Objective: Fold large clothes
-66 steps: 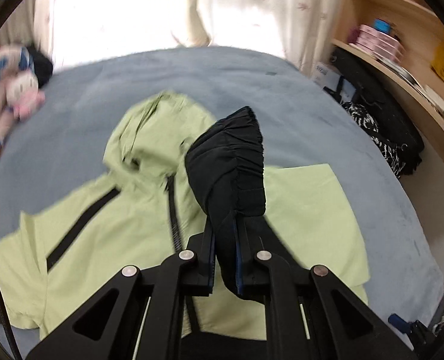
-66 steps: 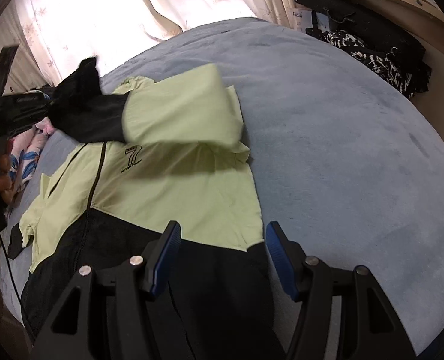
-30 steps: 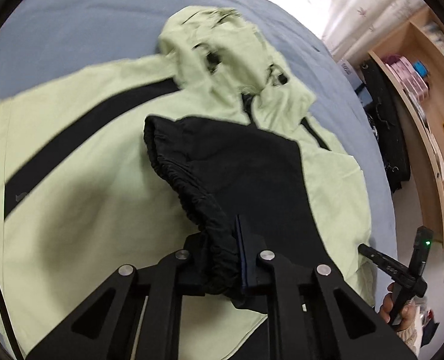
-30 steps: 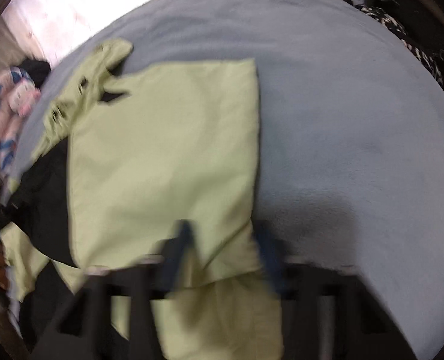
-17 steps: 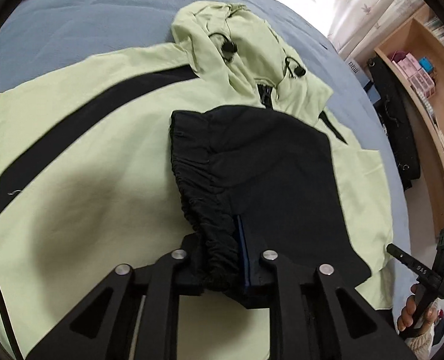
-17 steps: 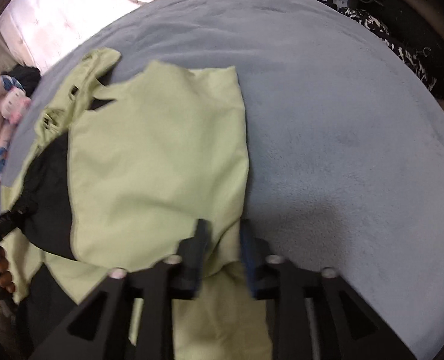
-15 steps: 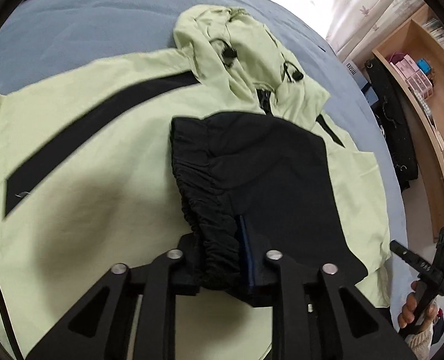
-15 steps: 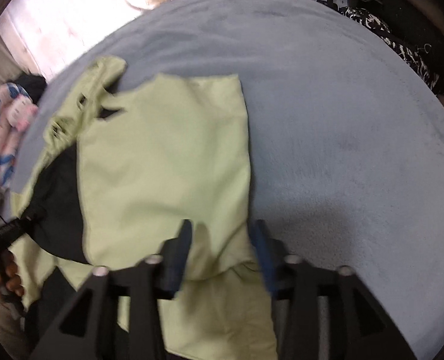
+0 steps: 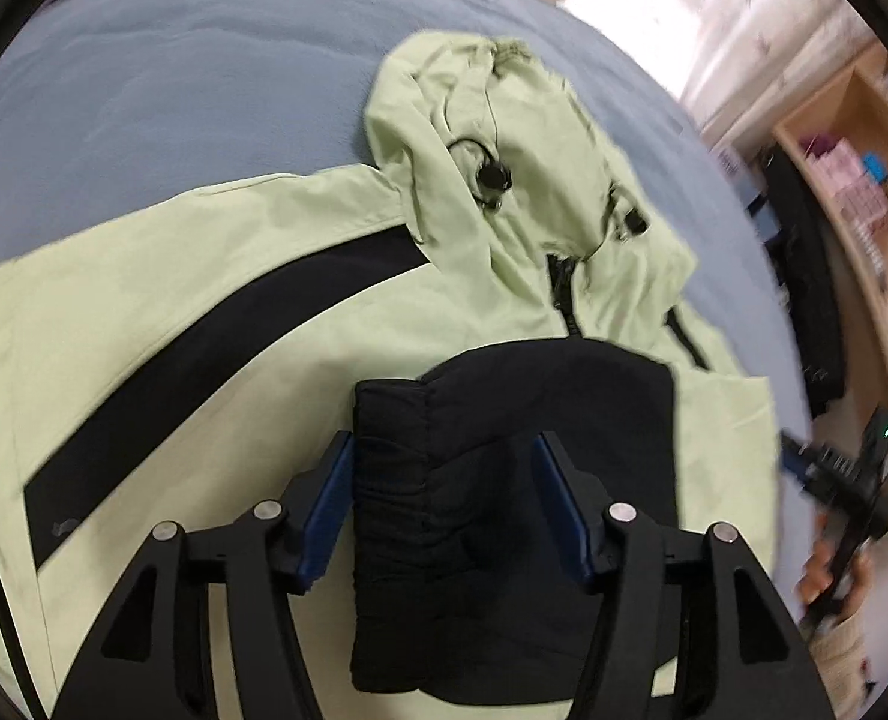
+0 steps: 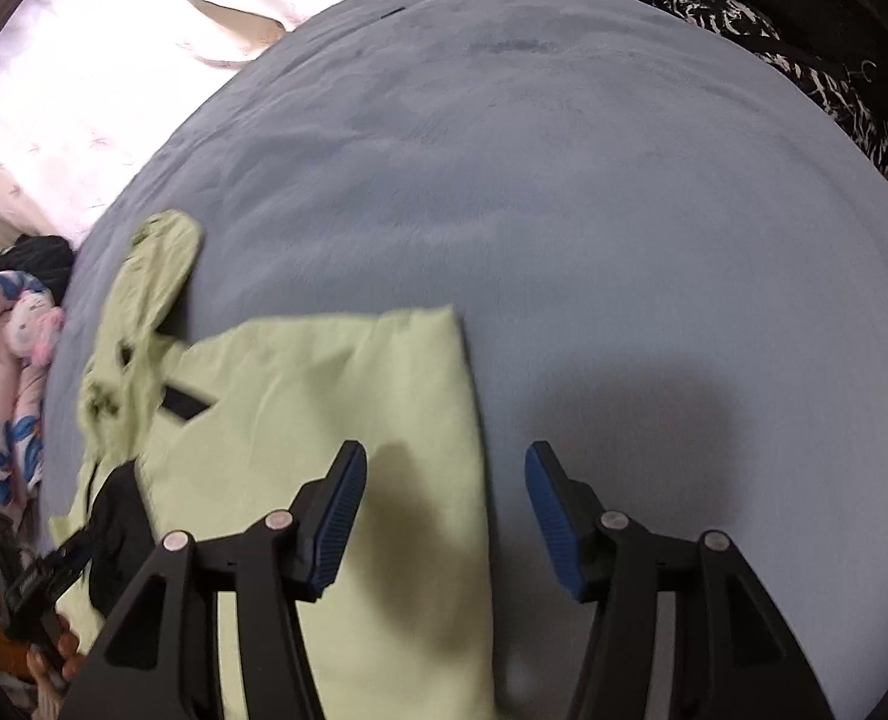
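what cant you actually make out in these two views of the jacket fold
- Jacket hem and lower body: left wrist view, cut off by the bottom edge and covered by the black sleeve and the opening left gripper.
- Right gripper: left wrist view, motion-blurred at the edge.
- Chest logo: hidden under the folded light green panel, right wrist view.
- Shelf items: too small, blurred.

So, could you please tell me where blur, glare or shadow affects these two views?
Left wrist view: the right gripper at the edge is motion-smeared, the curtain blown out. Right wrist view: the jacket is slightly soft, the window overexposed, and a shadow darkens the blanket.
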Demonstrator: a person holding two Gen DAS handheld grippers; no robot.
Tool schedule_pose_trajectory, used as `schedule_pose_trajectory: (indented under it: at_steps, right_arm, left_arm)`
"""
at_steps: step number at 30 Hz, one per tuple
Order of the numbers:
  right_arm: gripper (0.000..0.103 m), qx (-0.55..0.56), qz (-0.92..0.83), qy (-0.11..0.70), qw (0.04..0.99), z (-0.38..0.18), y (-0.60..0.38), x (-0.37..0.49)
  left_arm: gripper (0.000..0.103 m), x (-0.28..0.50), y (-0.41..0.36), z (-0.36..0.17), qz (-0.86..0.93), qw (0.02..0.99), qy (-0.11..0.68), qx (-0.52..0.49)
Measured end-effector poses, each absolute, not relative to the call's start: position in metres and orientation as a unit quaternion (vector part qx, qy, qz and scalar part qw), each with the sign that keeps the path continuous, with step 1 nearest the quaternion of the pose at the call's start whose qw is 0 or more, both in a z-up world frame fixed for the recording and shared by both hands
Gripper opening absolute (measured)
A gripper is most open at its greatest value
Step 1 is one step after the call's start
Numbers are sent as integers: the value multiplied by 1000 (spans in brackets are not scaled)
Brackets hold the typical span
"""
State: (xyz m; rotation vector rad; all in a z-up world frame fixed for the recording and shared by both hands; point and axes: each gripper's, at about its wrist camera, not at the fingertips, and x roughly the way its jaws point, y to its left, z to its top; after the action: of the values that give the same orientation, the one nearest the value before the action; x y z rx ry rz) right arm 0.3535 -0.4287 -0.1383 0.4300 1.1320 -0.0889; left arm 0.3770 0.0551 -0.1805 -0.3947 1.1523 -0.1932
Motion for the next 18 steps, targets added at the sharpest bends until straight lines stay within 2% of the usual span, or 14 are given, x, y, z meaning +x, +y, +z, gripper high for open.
schedule_pose_trajectory:
  at_steps: [4, 5, 6, 7, 8, 9, 12, 15, 18]
  right_arm:
    - [55, 193, -32, 547, 814, -156, -424, 376]
    - [55, 183, -29, 546, 817, -158, -421, 378]
    - [54, 170, -26, 543, 822, -159, -417, 378]
    - [30, 150, -21, 540, 828, -158, -411, 379]
    - [9, 130, -18, 541, 831, -158, -406, 380]
    - [2, 108, -26, 541, 833, -157, -402, 380]
    - [2, 73, -50, 502, 860, -144, -397, 373]
    - [2, 65, -65, 523, 847, -164, -394, 377]
    - [3, 32, -87, 524, 847, -162, -383, 377]
  left_arm:
    - [57, 389, 43, -187, -79, 820, 546, -152]
    - [54, 389, 40, -187, -72, 825, 543, -139]
    - [35, 388, 37, -186, -60, 832, 539, -117]
    - [30, 387, 35, -185, -51, 836, 537, -99]
    - [29, 385, 34, -185, -48, 839, 534, -92]
    - [27, 381, 35, -183, -40, 844, 528, -91]
    - [26, 368, 41, -180, -20, 852, 515, -96]
    - [26, 361, 47, -189, -18, 852, 514, -100]
    - [27, 364, 43, -187, -15, 852, 516, -85]
